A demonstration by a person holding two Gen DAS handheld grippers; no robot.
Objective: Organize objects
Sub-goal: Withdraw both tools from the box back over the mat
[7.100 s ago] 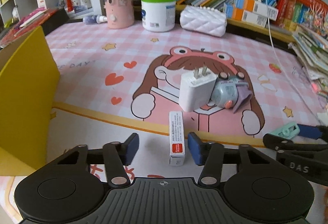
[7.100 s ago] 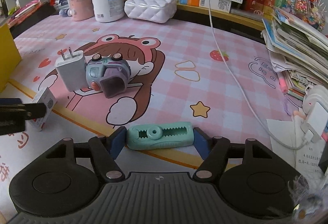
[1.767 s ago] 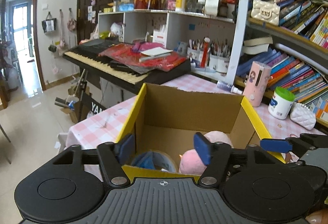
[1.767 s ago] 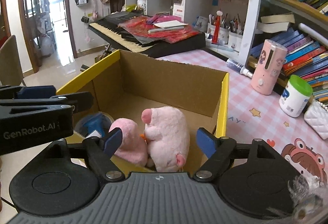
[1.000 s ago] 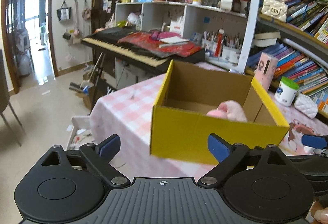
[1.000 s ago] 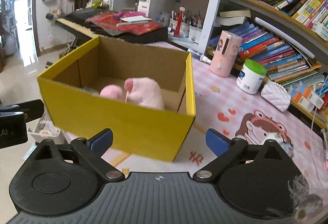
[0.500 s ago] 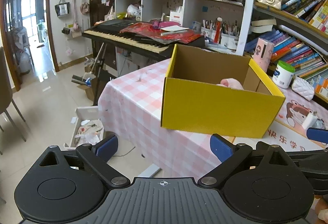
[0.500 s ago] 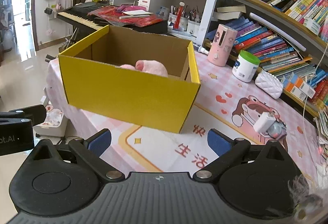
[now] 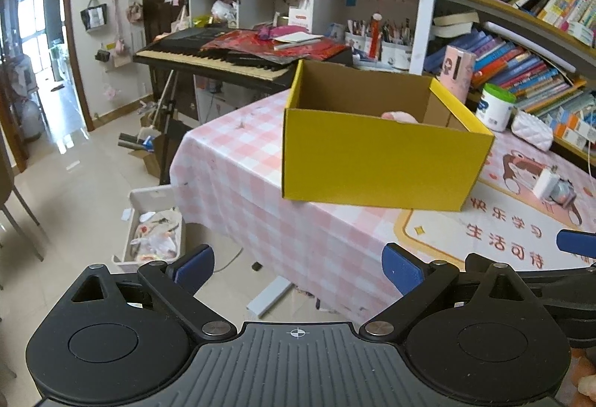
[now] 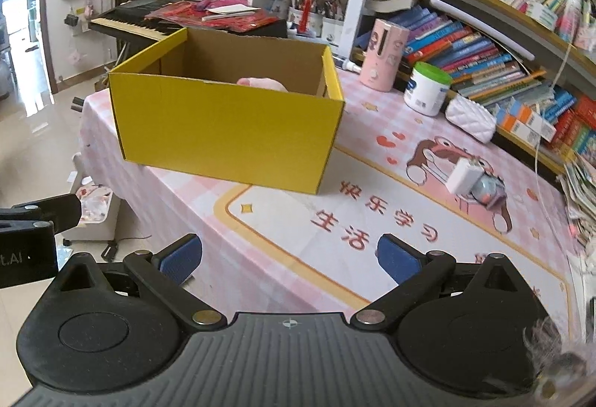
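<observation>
Left wrist view: left gripper (image 9: 298,267) hangs off the counter (image 9: 238,161) edge, above the floor, jaws spread wide w/ nothing between. Yellow box (image 9: 376,161) sits near the counter's corner; pink plush (image 9: 398,116) just peeks over its rim. White charger (image 9: 543,182) lies well right, touching a small toy camera (image 9: 561,193).

Right wrist view: right gripper (image 10: 290,259) also released, jaws empty, over the counter's near edge. Box ahead-left, plush inside; charger & toy camera together on the cartoon mat (image 10: 372,220), apart from the box.
</observation>
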